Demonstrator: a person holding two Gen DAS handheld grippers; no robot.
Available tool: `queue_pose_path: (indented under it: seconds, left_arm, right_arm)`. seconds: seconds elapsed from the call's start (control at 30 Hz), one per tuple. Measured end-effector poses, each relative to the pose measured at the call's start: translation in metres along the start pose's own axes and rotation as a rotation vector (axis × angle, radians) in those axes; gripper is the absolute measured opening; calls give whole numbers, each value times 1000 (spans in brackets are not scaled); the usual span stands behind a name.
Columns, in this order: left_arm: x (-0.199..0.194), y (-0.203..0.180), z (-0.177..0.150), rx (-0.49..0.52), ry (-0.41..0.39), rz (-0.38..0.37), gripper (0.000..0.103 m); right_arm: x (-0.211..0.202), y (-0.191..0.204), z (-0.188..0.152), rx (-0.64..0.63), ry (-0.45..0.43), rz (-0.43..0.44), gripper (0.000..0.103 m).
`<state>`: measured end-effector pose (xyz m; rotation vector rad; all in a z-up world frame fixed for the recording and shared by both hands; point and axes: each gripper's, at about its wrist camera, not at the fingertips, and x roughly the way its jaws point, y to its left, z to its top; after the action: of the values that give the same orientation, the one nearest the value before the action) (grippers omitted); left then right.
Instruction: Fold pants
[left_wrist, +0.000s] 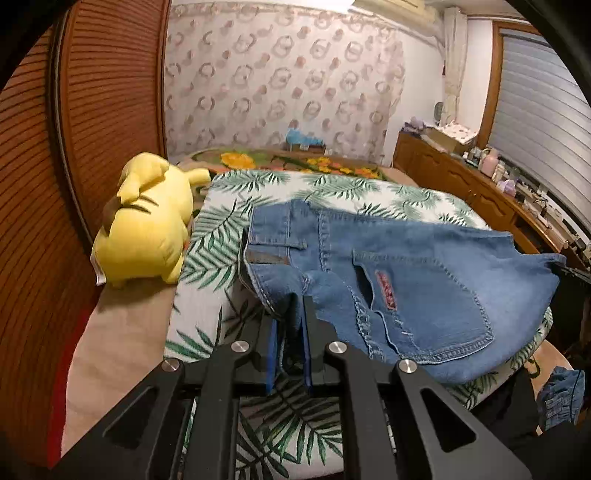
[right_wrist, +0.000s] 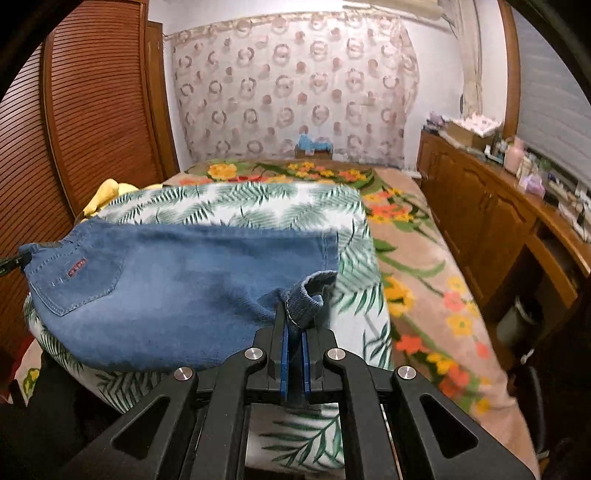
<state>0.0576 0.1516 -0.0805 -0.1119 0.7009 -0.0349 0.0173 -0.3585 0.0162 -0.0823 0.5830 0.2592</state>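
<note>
The blue denim pants (left_wrist: 424, 273) are held up a little above a palm-leaf blanket (left_wrist: 229, 229) on the bed, back pocket with a red tag facing me. My left gripper (left_wrist: 297, 299) is shut on the waistband end of the pants. In the right wrist view the pants (right_wrist: 177, 280) stretch across the blanket (right_wrist: 258, 206), and my right gripper (right_wrist: 293, 314) is shut on a bunched leg end with its hem curled over the fingers. The other gripper shows faintly at the far left edge of the right wrist view.
A yellow plush toy (left_wrist: 147, 221) lies left of the blanket by the slatted wooden doors (left_wrist: 92, 110). A floral bedspread (right_wrist: 424, 266) covers the bed to the right. A wooden cabinet (right_wrist: 498, 221) with clutter runs along the right wall. More denim (left_wrist: 561, 398) hangs at lower right.
</note>
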Motion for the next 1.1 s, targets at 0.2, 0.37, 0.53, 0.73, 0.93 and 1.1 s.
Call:
queue_pose_path:
  seconds: [0.2,0.37,0.53,0.73,0.93,1.1]
  left_arm:
    - [4,4,-8,18,38,11,12]
    - [8,5,-15,29,54,48,16]
    - [5,5,-18,29,43,72,25]
    - [0,4,-17,65,27,100,47]
    - [-12,4,-11,70,-4,109,82]
    - [-3,-9,-7,84,10,69,82]
  right_arm:
    - [5,-8,1,44,31,18,5]
    - [10,-13,13,61,36,24,5]
    - [12,-15,8,82,42,28,5]
    - [14,-18,4,105,38,31,5]
    - [13,-12,-4,108,32,28,5]
    - [10,-11,-6,135,12,11,8]
